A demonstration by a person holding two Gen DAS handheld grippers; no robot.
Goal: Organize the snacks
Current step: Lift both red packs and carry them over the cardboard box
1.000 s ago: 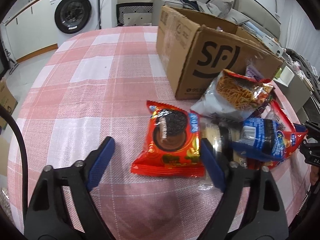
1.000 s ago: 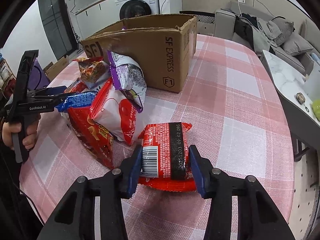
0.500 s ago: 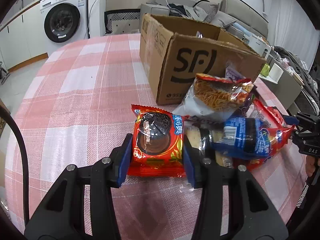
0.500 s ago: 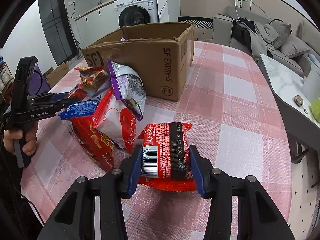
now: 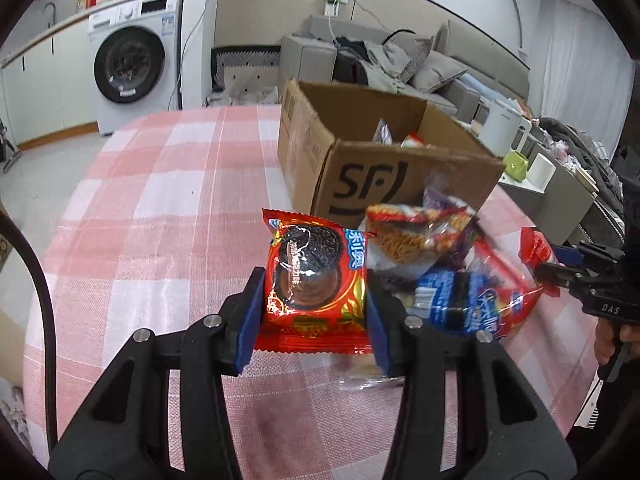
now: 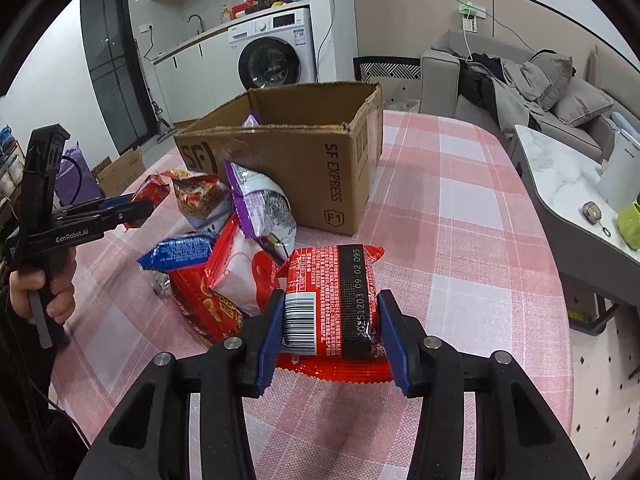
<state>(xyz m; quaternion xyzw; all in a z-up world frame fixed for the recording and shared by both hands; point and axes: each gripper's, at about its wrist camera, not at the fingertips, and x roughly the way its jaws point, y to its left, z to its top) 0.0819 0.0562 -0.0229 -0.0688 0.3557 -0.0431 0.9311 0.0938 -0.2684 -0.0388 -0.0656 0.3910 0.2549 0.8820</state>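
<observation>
My left gripper (image 5: 316, 304) is shut on a red cookie pack (image 5: 316, 276) and holds it lifted above the pink checked table (image 5: 160, 208). My right gripper (image 6: 332, 320) is shut on a second red snack pack (image 6: 332, 296), barcode side up, just above the cloth. An open cardboard box (image 5: 384, 160) (image 6: 304, 160) stands behind, with a few packets inside. Between the grippers lies a heap of snacks: a blue pack (image 5: 452, 300) (image 6: 180, 252), a noodle bag (image 5: 416, 232) (image 6: 200, 196), a purple-edged bag (image 6: 260, 204) and a red-and-white bag (image 6: 240, 280).
A washing machine (image 5: 132, 64) stands past the table's far edge, a grey sofa (image 6: 520, 84) behind the box. A side table (image 6: 580, 184) with a white kettle and green cup is at the right. A person's hand (image 6: 44, 288) grips the left tool.
The left gripper's jaws closed on the red cookie pack, then lifted it off the cloth toward the box. The right gripper kept its hold on its pack and tilted up slightly.
</observation>
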